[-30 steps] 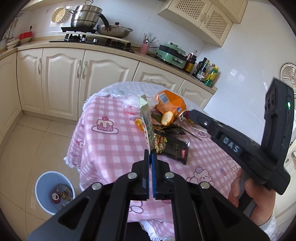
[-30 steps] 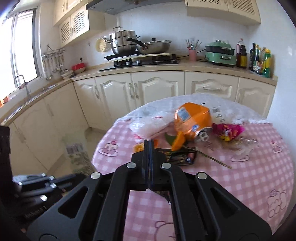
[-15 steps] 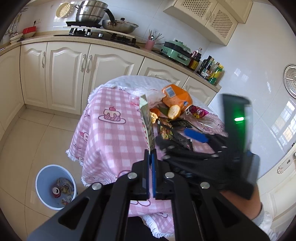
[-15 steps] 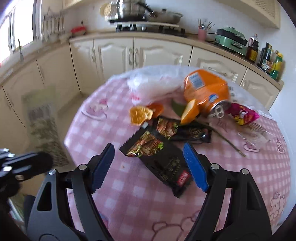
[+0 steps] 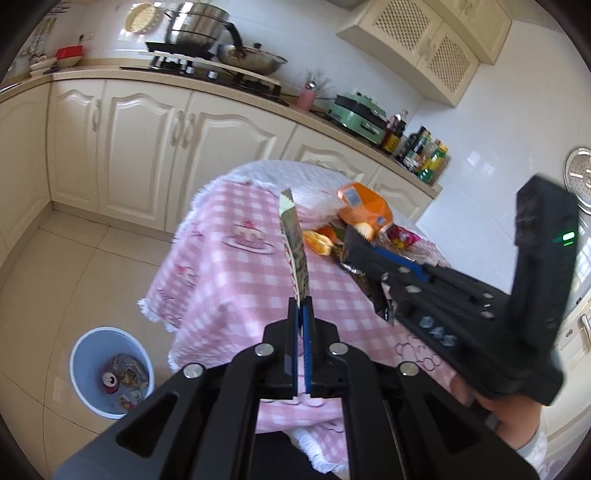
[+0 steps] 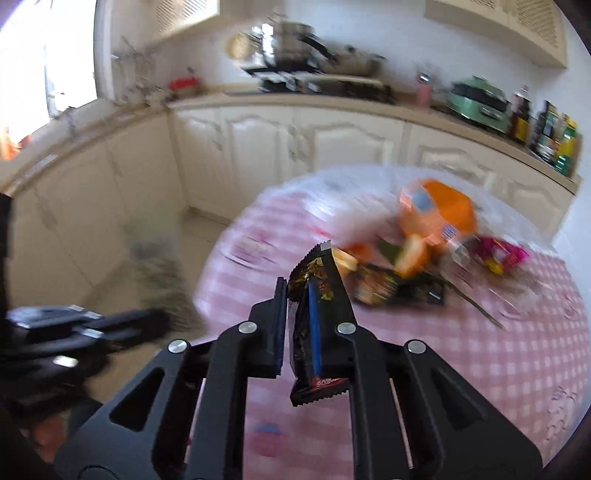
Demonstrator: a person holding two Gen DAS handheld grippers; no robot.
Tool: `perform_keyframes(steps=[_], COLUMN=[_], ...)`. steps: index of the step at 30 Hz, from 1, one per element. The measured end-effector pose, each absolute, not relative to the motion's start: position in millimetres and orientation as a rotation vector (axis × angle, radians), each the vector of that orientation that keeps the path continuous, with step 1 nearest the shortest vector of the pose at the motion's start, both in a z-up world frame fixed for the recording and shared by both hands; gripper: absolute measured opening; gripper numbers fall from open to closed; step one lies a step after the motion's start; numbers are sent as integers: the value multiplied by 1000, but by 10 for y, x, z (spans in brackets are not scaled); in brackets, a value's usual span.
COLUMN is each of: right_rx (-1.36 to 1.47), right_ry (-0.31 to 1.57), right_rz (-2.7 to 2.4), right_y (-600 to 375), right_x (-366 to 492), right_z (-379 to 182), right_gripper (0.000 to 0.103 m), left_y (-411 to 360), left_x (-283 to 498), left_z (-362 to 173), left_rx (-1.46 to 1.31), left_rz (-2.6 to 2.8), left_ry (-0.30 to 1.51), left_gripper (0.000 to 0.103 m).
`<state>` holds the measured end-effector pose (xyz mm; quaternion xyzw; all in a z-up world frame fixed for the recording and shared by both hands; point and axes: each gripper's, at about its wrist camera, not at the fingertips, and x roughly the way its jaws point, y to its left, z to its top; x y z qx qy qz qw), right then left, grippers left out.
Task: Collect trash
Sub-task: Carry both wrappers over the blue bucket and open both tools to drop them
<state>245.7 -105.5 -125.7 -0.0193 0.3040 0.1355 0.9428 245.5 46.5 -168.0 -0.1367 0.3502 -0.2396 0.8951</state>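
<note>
My left gripper (image 5: 302,314) is shut on a thin green-and-white wrapper (image 5: 293,242), held edge-on over the near side of the pink checked table (image 5: 236,280). My right gripper (image 6: 312,295) is shut on a black snack wrapper (image 6: 317,325), lifted off the table; it also shows in the left wrist view (image 5: 365,284). More trash lies on the table: an orange bag (image 6: 437,210), orange peel (image 6: 413,254), another black wrapper (image 6: 399,288) and a pink wrapper (image 6: 498,254). A blue bin (image 5: 110,371) stands on the floor at lower left.
The bin holds a red can (image 5: 110,380) and crumpled wrappers. White cabinets (image 5: 147,133) and a counter with a stove, pots (image 5: 195,26) and bottles (image 5: 424,155) run behind the table. Tiled floor (image 5: 74,266) lies to the left of the table.
My right gripper opened over the black snack wrapper, then shut on it and lifted it off the table. My left gripper kept its wrapper and drifted left.
</note>
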Motion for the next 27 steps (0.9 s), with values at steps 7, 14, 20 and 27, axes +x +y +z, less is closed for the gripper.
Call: perform_keyframes(steps=[7, 14, 20, 27], right_rx=[8, 31, 70, 133], right_ry=[645, 797, 927, 1022], right_rz=[534, 658, 658, 627], right_y=[-89, 858, 1145, 1166], right_x=[2646, 3154, 3555, 3858], right_z=[-1386, -2168, -2831, -3325], right_gripper=[11, 11, 11, 12], left_y=[1327, 2041, 2363, 2607], left_x=[2401, 2629, 3031, 3436], left_z=[-1838, -2467, -3156, -3684], left_rx=[-287, -344, -401, -486], left_rz=[-278, -102, -47, -20], left_ry=[732, 857, 987, 1067], left_gripper=[2, 2, 2, 27])
